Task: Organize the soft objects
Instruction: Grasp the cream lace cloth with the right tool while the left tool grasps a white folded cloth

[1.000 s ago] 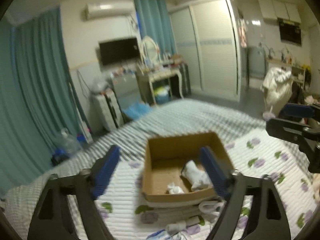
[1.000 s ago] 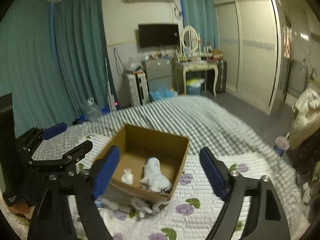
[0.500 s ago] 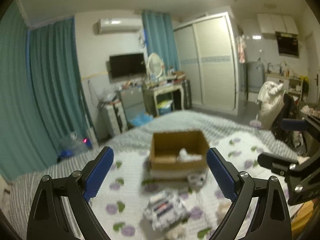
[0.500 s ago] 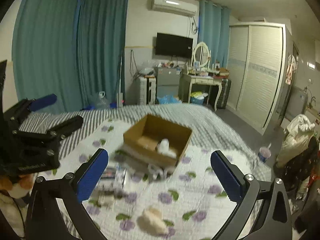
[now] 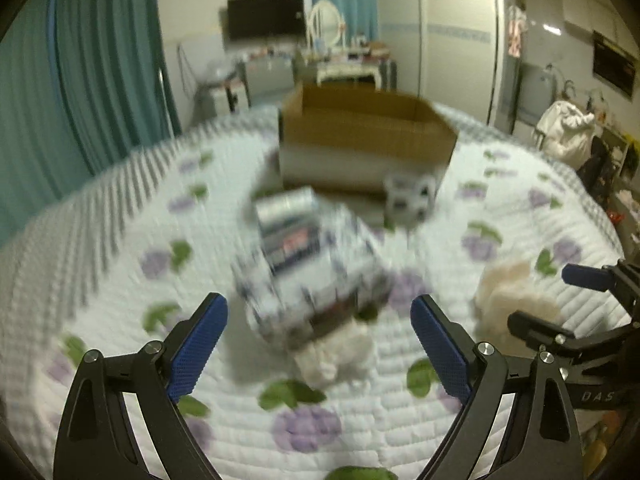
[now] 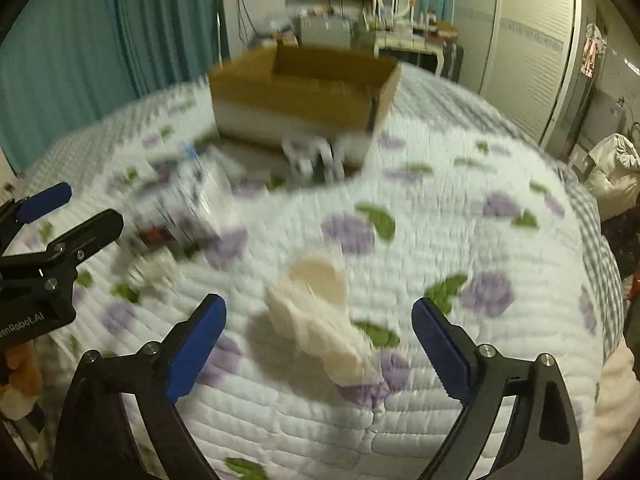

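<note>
A brown cardboard box (image 5: 366, 136) stands on the flowered quilt (image 5: 120, 240), also in the right wrist view (image 6: 304, 88). A printed plastic pack (image 5: 308, 268) lies in front of it, with a small white soft item (image 5: 336, 356) at its near edge. My left gripper (image 5: 319, 326) is open and empty, low over the pack. A cream soft item (image 6: 316, 312) lies between the open fingers of my right gripper (image 6: 319, 326), which is empty. A white-and-dark item (image 6: 316, 156) rests against the box front. Both views are blurred.
Teal curtains (image 5: 80, 80) hang on the left. A dresser with a mirror (image 5: 344, 60) and a wardrobe (image 5: 448, 32) stand beyond the bed. A white bag (image 5: 564, 132) sits at the right. The left gripper (image 6: 52, 236) shows at the left of the right wrist view.
Both grippers have pulled back from the box and dropped low toward the quilt. The pack and the soft items now lie close in front of the fingers. Both stay open.
</note>
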{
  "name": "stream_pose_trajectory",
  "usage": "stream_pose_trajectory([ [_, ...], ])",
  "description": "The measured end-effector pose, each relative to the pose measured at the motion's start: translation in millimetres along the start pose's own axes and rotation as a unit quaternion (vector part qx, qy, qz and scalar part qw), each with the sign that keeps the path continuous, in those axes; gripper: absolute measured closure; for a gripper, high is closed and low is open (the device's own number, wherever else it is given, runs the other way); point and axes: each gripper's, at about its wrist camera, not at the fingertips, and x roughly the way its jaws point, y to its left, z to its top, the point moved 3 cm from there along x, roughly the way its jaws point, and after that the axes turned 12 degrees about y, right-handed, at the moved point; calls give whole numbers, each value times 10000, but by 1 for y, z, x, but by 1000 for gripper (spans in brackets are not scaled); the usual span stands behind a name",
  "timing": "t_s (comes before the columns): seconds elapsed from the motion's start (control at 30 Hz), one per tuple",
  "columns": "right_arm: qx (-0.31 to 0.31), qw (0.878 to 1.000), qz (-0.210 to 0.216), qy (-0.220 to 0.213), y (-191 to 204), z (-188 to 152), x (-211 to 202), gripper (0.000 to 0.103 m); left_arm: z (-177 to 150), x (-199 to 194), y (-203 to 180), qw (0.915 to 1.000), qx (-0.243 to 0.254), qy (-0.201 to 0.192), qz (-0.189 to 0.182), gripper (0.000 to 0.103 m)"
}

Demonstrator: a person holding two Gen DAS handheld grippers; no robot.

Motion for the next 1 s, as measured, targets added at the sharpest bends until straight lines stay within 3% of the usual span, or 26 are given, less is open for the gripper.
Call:
stream_pose_trajectory([
  [0.17, 151, 9995, 121, 267, 1, -2, 23, 22, -14, 25, 4, 9995, -106, 303, -62, 15],
  [0.23, 167, 9994, 107, 296, 2, -1, 29, 37, -17, 31, 5, 9988, -211, 396, -213, 16],
  [0.33, 149, 9994, -30, 324, 3, 0, 32, 56, -22, 43, 5, 9978, -212, 568, -254, 27],
  [0.5, 136, 9996, 36, 253, 3, -1, 26, 77, -26, 52, 5, 9954, -314, 677, -608, 42],
  [0.83, 99, 9997, 218, -12, 6, -2, 8, 81, -26, 45, 1, 9950, -191, 605, -768, 51],
  [1.0, 94, 9992, 362, -164, 9, -3, -8, 81, -21, 18, -4, 9958, -110, 378, -824, 51],
])
